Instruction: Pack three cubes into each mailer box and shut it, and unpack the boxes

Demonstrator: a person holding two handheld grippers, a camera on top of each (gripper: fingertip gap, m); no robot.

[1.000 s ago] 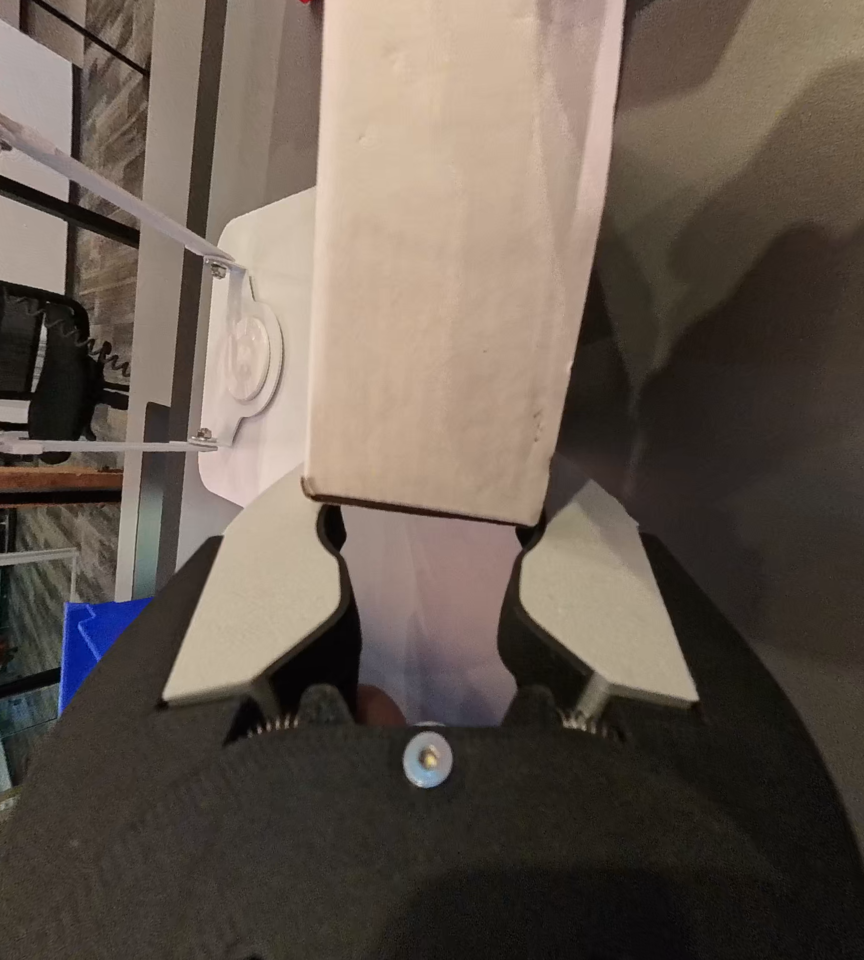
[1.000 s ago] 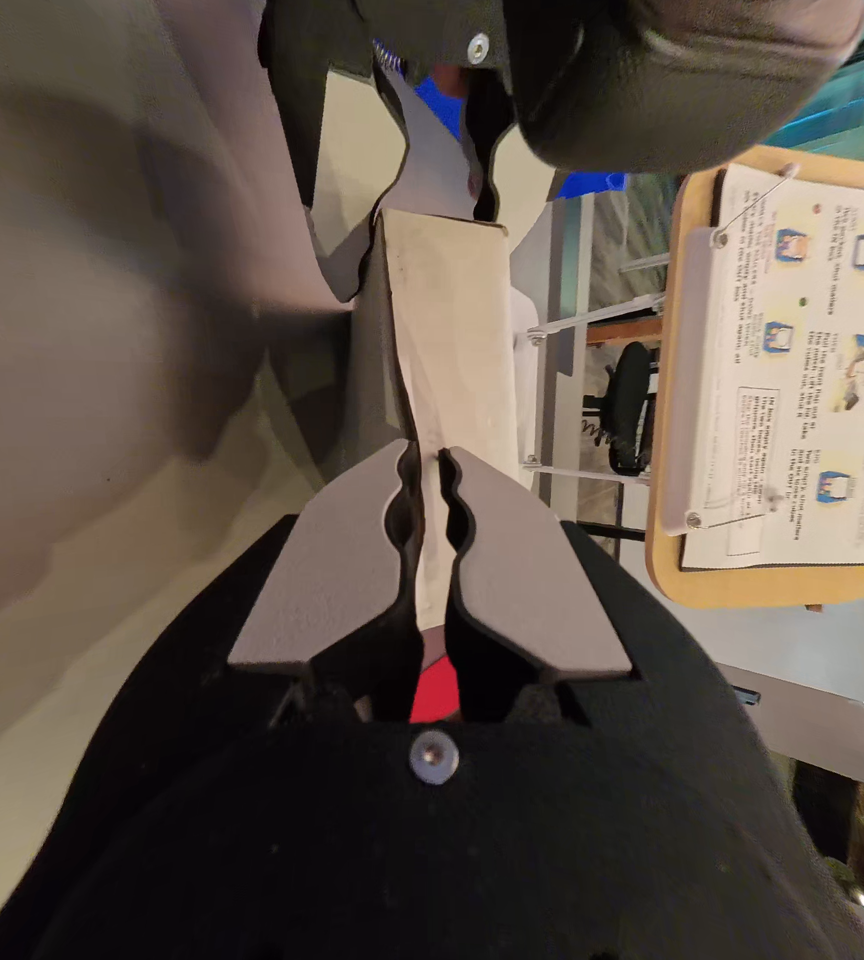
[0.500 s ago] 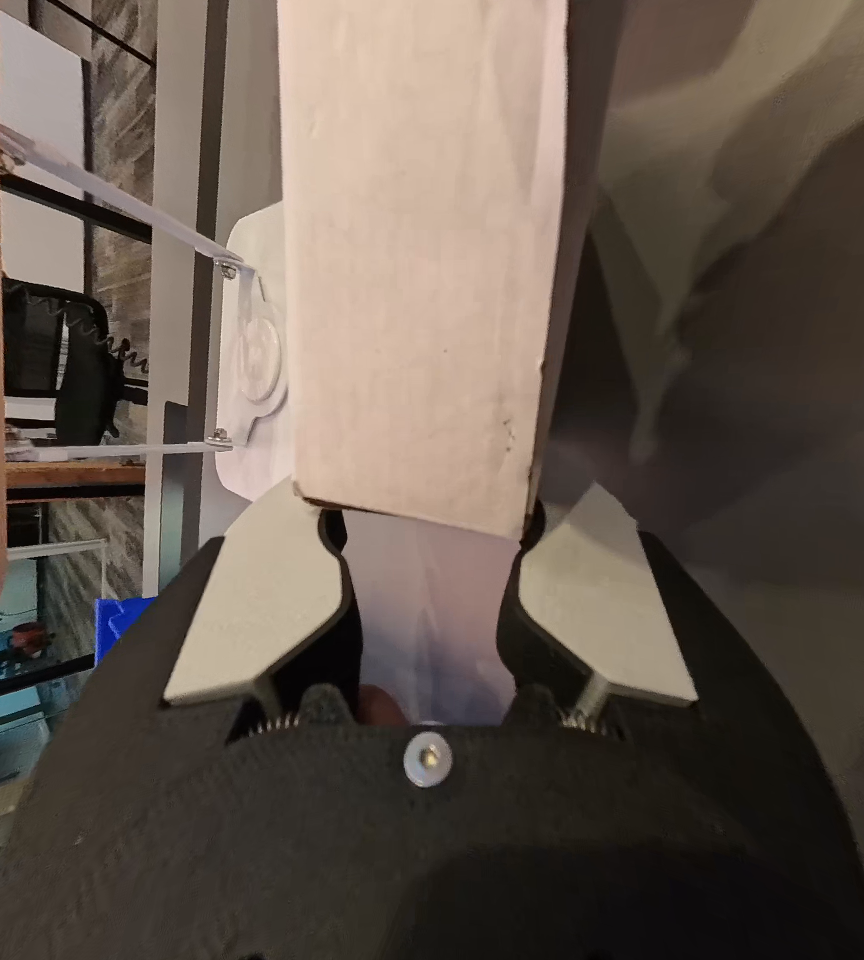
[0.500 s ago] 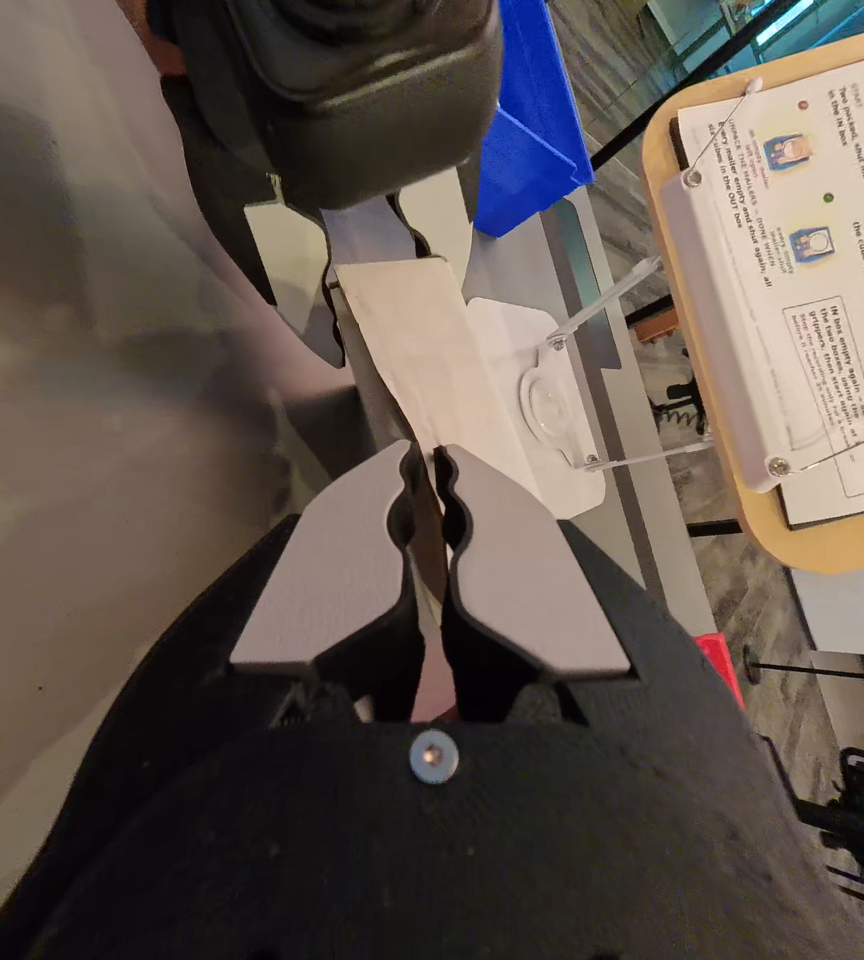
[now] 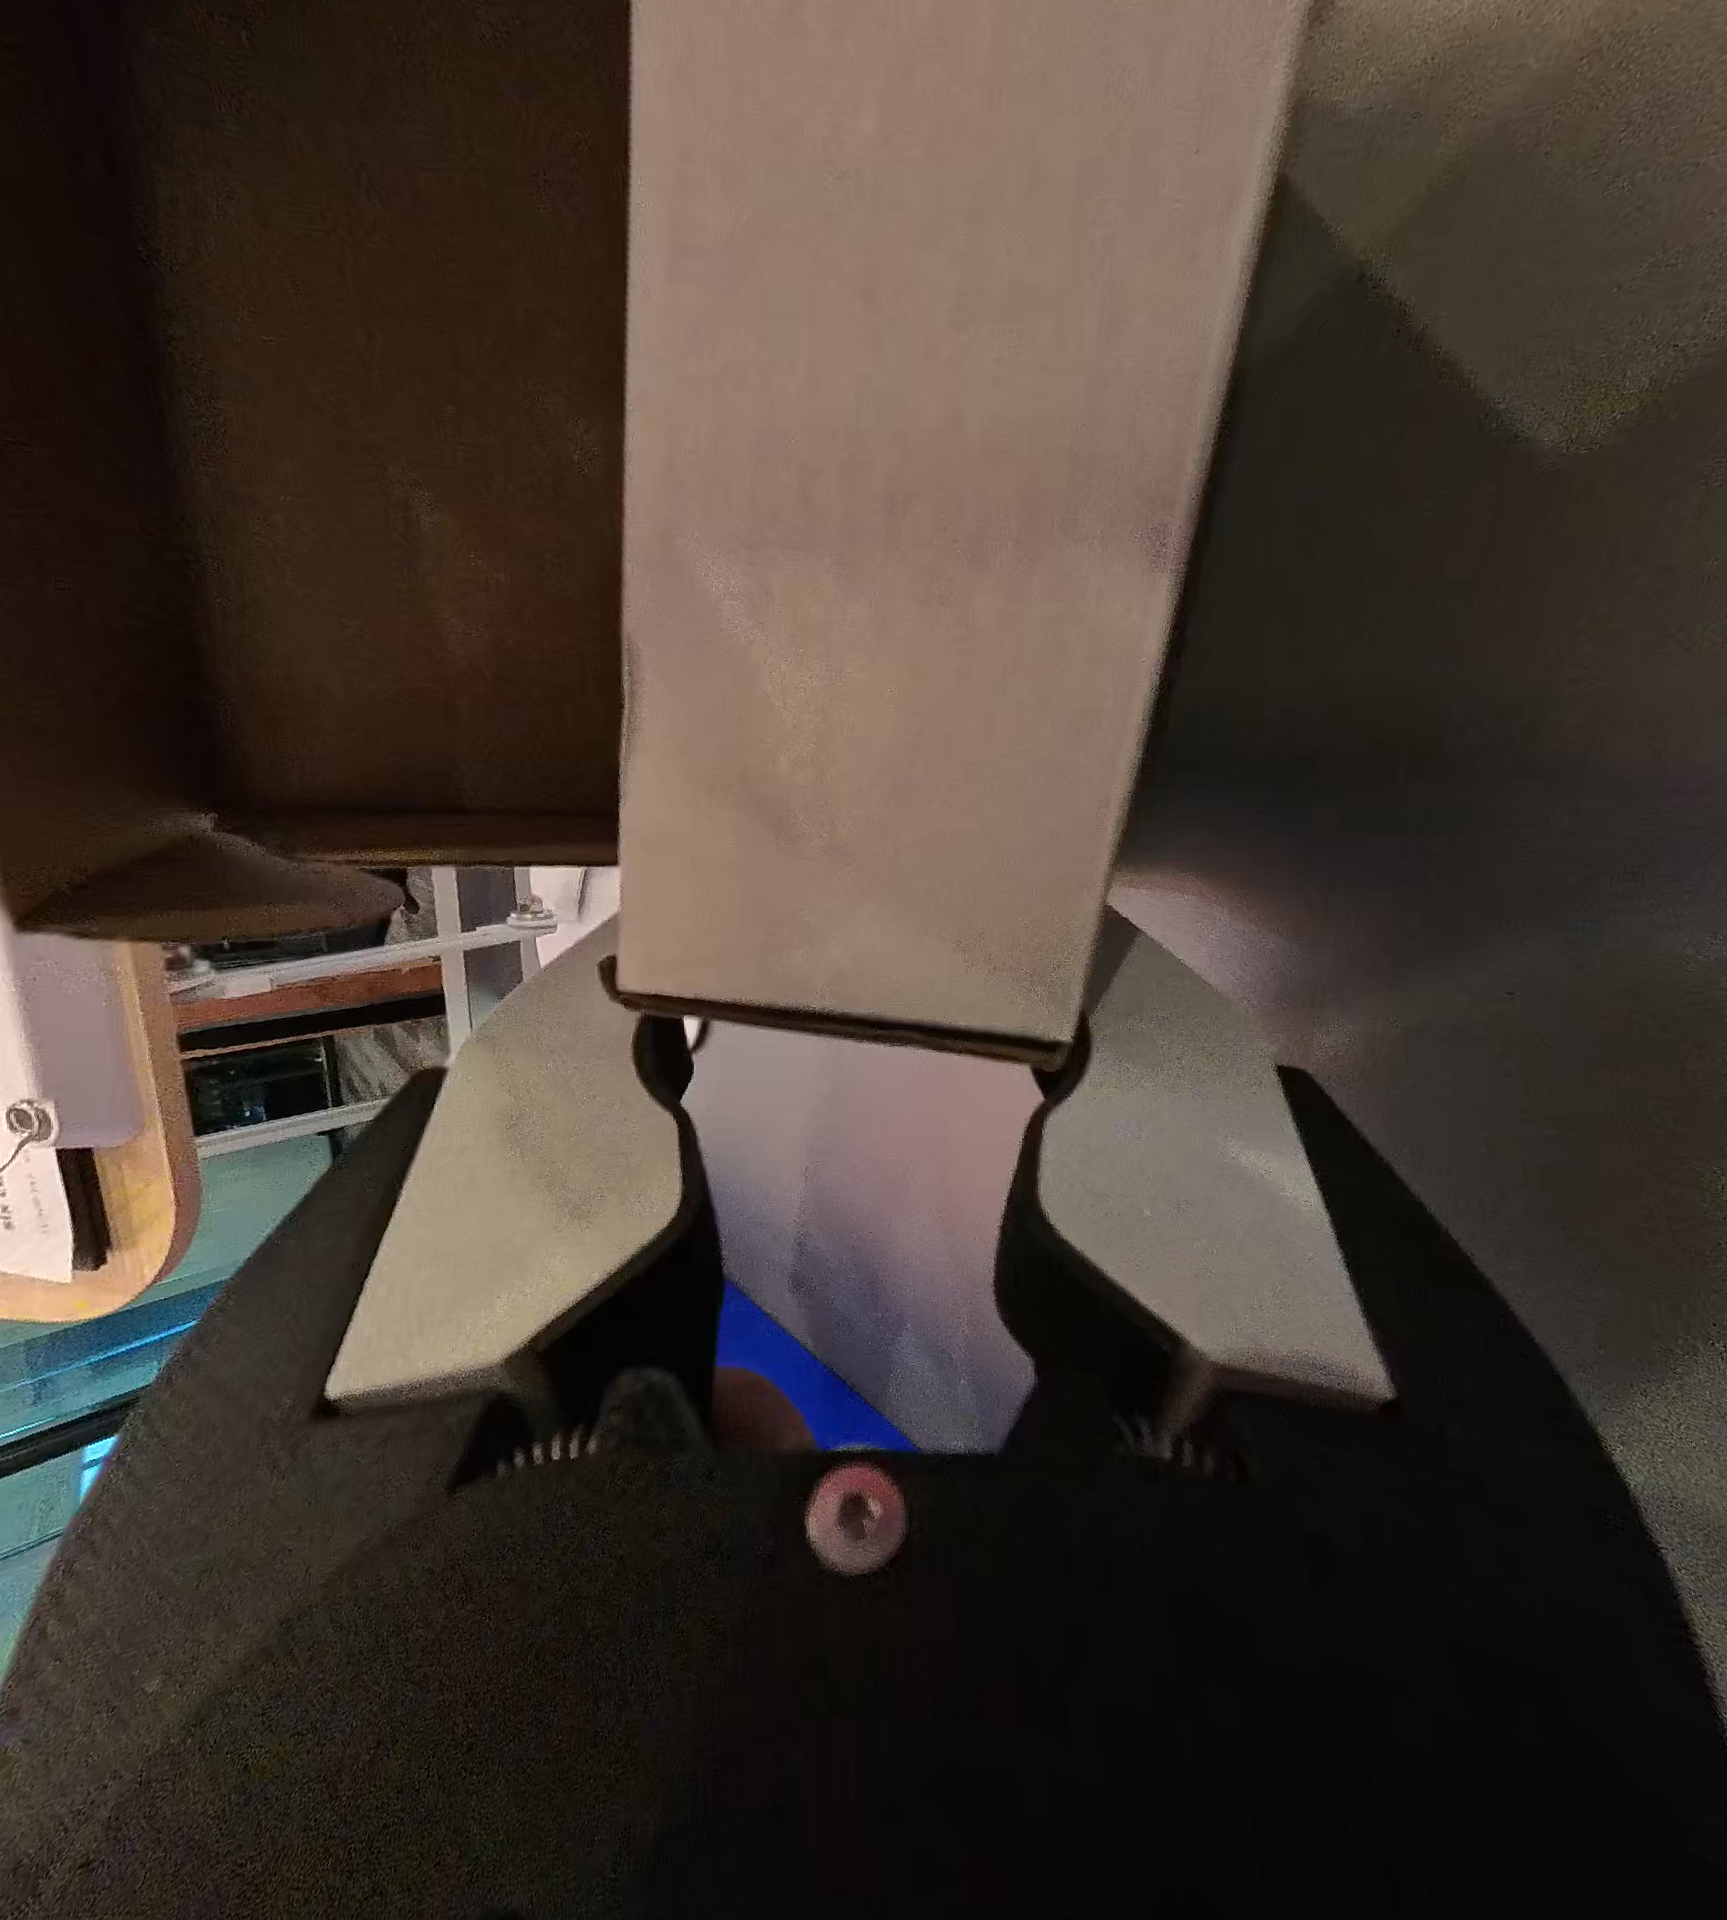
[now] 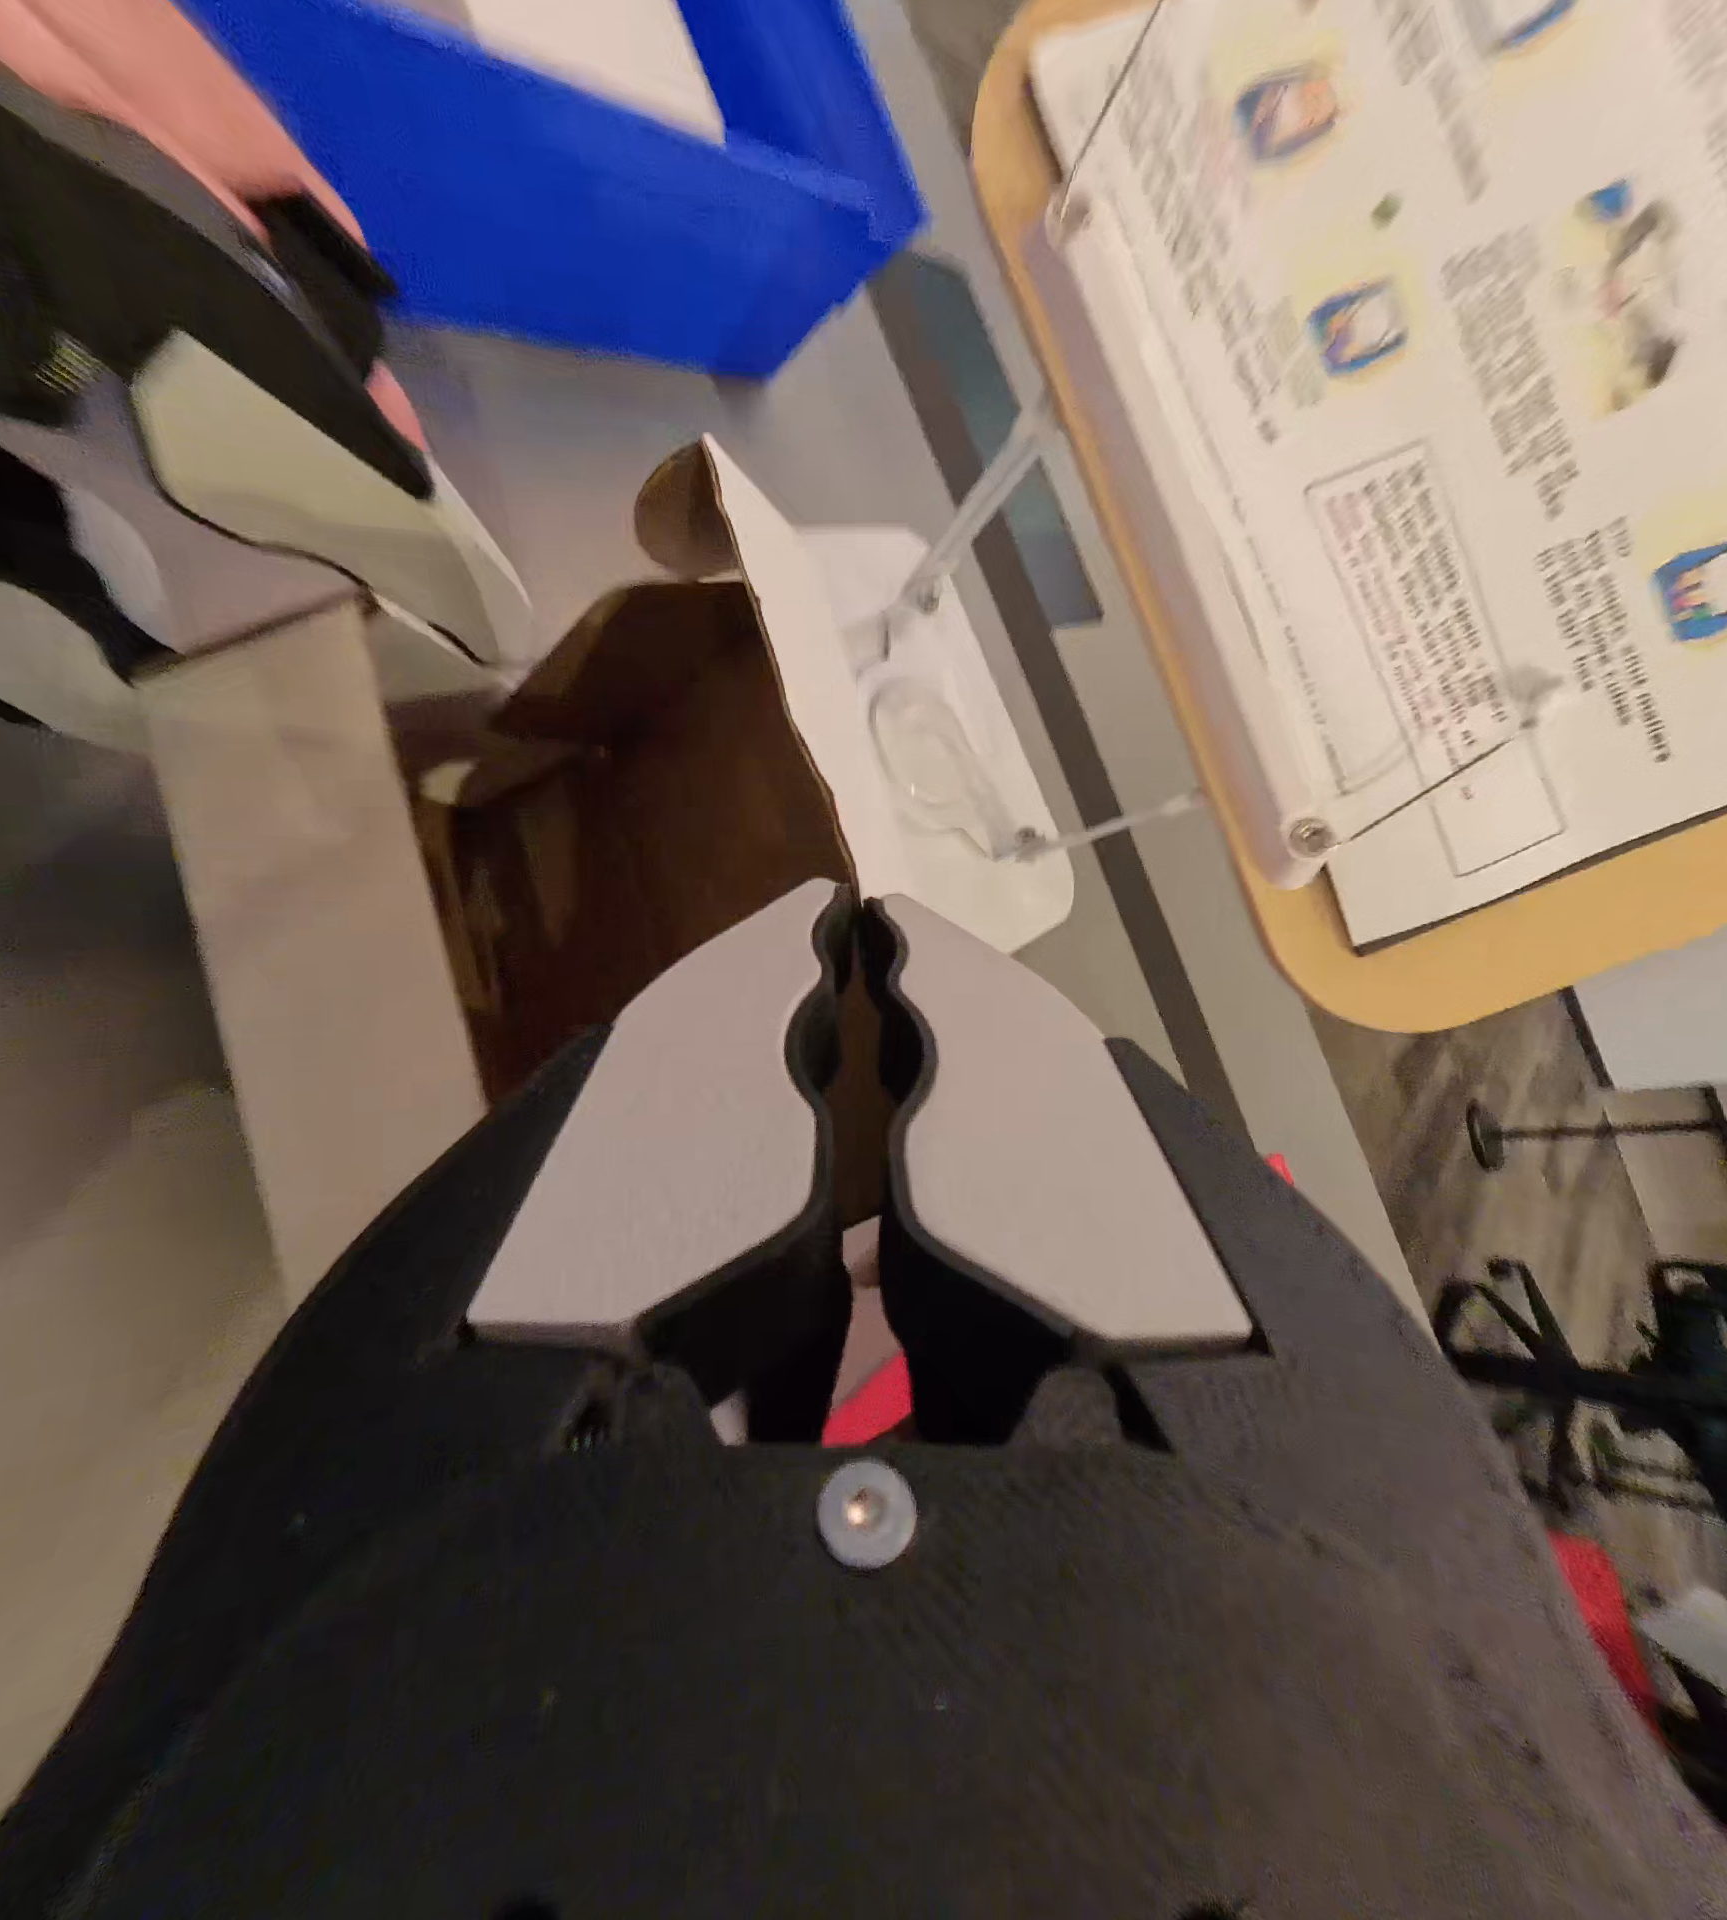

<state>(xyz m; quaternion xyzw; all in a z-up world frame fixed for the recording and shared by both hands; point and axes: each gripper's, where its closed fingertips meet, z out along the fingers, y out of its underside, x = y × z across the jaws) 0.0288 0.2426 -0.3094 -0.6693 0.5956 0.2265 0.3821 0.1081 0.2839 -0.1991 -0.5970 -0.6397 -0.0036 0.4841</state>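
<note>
A white mailer box (image 5: 921, 520) fills the middle of the left wrist view. My left gripper (image 5: 854, 1023) is shut on its narrow end wall, jaws wide on either side. The lid (image 5: 267, 416) stands open to the left and shows its brown inside. In the right wrist view my right gripper (image 6: 859, 914) is shut on the thin edge of the lid (image 6: 693, 748), which is brown inside and white outside. The box wall (image 6: 298, 883) is to its left, with the left gripper (image 6: 319, 488) on it at the upper left. No cubes show.
A blue bin (image 6: 568, 187) stands beyond the box. A wooden board with an instruction sheet (image 6: 1461, 468) on a clear stand with a white base (image 6: 942, 748) is at the right; it also shows in the left wrist view (image 5: 28, 1143). Something red (image 6: 1607, 1621) lies low right. My left gripper's tips are some 25 centimetres from the white base (image 6: 942, 748).
The right gripper has pulled the lid up and away from the box, so its brown inside now shows. The left gripper keeps its hold on the box end. Both views have swung round.
</note>
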